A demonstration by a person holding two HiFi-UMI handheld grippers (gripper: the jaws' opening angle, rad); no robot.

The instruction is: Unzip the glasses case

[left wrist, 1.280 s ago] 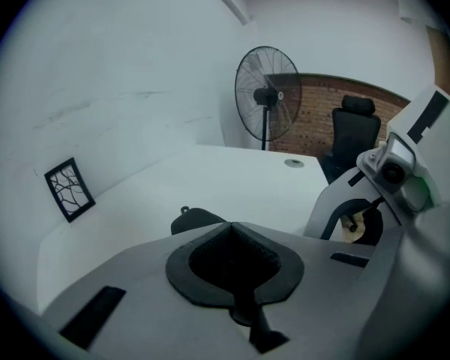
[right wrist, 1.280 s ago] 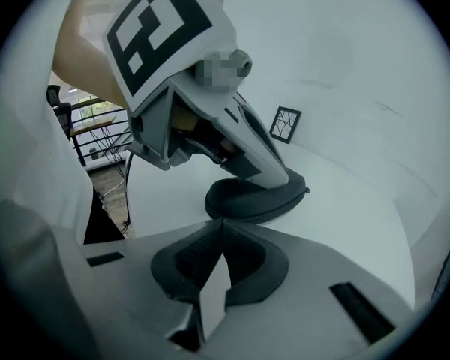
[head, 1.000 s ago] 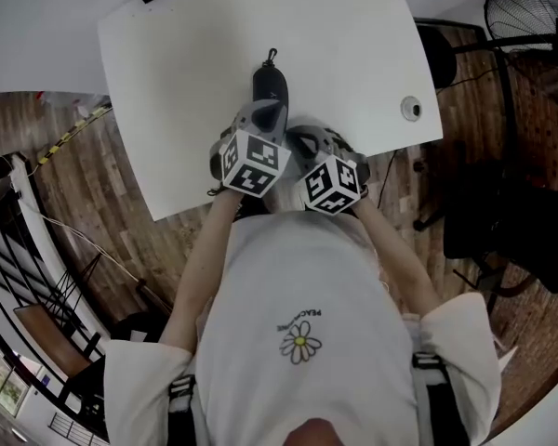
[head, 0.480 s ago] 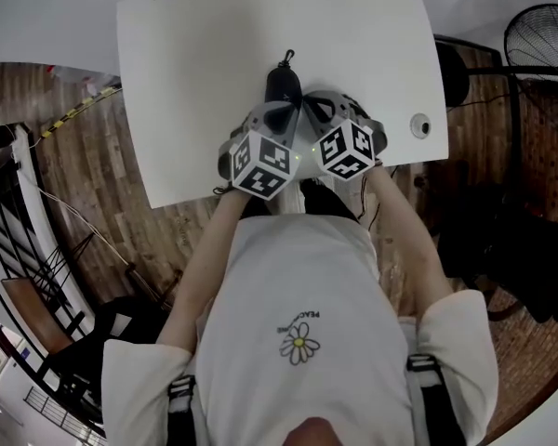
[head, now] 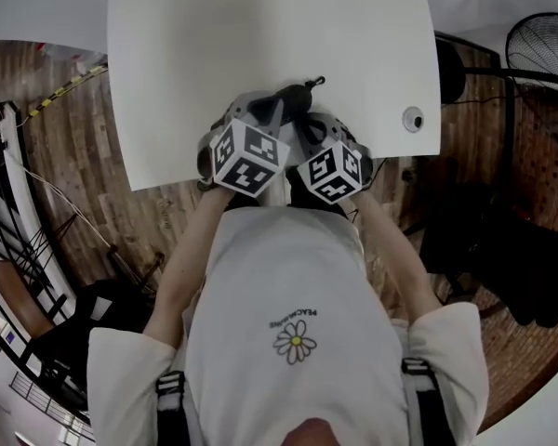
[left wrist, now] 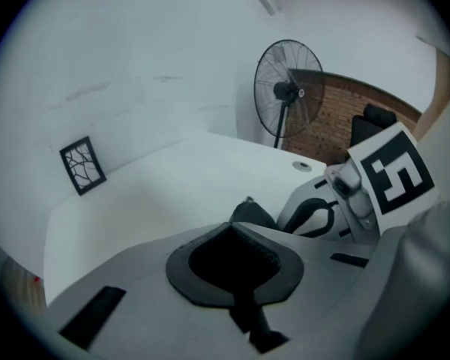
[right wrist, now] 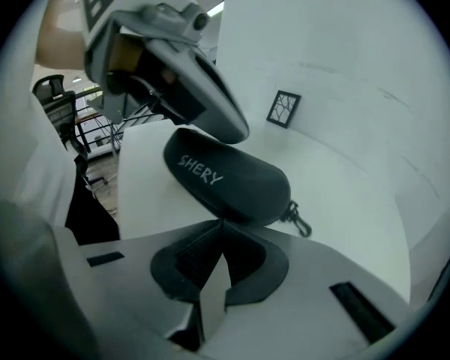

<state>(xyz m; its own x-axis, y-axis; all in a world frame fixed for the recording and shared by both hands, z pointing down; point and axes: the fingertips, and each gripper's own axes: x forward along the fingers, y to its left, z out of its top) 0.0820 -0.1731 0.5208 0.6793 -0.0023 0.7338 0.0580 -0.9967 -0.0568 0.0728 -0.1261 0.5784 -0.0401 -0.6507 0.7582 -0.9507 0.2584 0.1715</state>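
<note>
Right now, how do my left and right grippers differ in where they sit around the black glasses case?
The left gripper sits at the end of the black rounded glasses case away from its metal clip; the right gripper points at the case's long side, nearer the clip. The left gripper lines up with the case's length; the right gripper meets it crosswise. Shared: both have their fingers shut, with nothing seen between them.

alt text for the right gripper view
A black glasses case marked SHERY lies on a white table, its near edge at the tip of the right tongs, whose jaws are together. The left tongs reach over it from upper left.
</note>
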